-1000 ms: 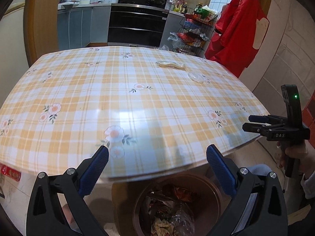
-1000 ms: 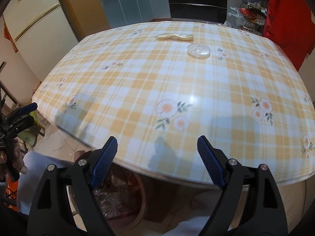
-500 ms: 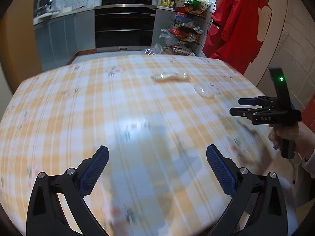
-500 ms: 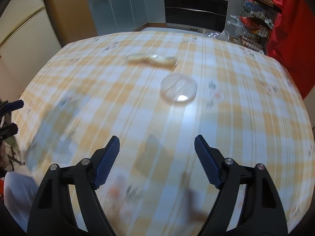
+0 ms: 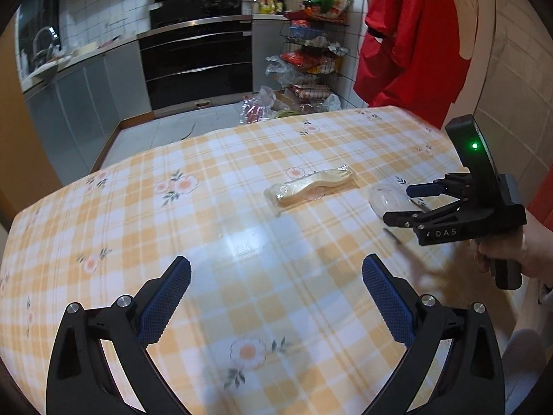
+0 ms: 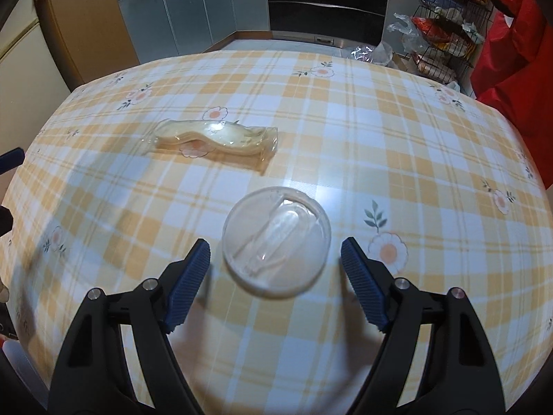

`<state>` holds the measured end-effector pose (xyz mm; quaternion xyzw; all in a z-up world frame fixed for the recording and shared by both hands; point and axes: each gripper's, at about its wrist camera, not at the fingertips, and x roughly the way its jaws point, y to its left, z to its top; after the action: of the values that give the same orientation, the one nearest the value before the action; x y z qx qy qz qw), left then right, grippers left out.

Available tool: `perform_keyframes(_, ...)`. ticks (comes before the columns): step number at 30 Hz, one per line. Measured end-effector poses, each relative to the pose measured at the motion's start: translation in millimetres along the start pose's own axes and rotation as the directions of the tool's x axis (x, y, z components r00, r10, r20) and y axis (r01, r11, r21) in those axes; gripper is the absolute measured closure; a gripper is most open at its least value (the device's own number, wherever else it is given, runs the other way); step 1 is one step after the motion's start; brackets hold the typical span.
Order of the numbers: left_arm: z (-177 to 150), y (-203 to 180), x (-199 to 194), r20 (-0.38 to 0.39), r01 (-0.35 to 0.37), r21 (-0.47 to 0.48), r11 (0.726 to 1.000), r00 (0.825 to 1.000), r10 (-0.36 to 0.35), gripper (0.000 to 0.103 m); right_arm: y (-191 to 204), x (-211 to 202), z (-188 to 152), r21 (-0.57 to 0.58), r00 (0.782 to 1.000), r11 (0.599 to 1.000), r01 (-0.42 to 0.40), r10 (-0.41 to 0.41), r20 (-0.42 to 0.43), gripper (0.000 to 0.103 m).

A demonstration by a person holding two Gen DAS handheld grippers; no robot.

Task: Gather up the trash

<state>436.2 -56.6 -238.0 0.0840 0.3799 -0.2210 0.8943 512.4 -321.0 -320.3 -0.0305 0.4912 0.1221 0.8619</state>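
Right hand-held gripper [image 6: 275, 265], jaws wide and just narrowed slightly, straddles the round clear plastic lid [image 6: 275, 241] lying flat on my checked-cloth counter [image 6: 397, 131], pads not touching. Judged light, thin, slippery, easily crushed: pinch opposite rim edges gently.

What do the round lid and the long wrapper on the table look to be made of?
Round lid: seemingly clear rigid plastic, glossy; the check cloth shows through and moulded ridges catch the light. Long wrapper: probably thin, soft clear film, crinkled and shiny, with something pale yellowish inside.
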Motion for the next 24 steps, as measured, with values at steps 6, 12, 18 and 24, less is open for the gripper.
perform_keyframes(6, 17.7, -7.3, 32.7, -0.018, 0.008, 0.072, 0.997, 1.0, -0.007, 0.006, -2.5, -2.6, -2.2, -0.026, 1.0, 1.0, 0.008, -0.008, 0.018, 0.036)
perform_keyframes(12, 42.5, -26.2, 72.9, -0.014, 0.075, 0.217, 0.973, 0.997, -0.074, 0.006, -21.5, -25.7, -17.6, 0.029, 0.998, 0.999, -0.028, 0.027, 0.063, 0.037)
perform_keyframes(18, 63.6, -52.2, 116.2, -0.049, 0.073, 0.42, 0.904, 0.997, -0.058, 0.036, -56.2, -57.4, -43.2, 0.125, 0.993, 0.99, -0.064, 0.05, 0.107, 0.037)
perform_keyframes(24, 74.7, -52.5, 147.6, -0.131, 0.124, 0.47, 0.874, 0.989, -0.07, 0.036, -72.7, -77.0, -60.0, 0.164, 0.99, 0.984, -0.073, 0.052, 0.13, 0.037)
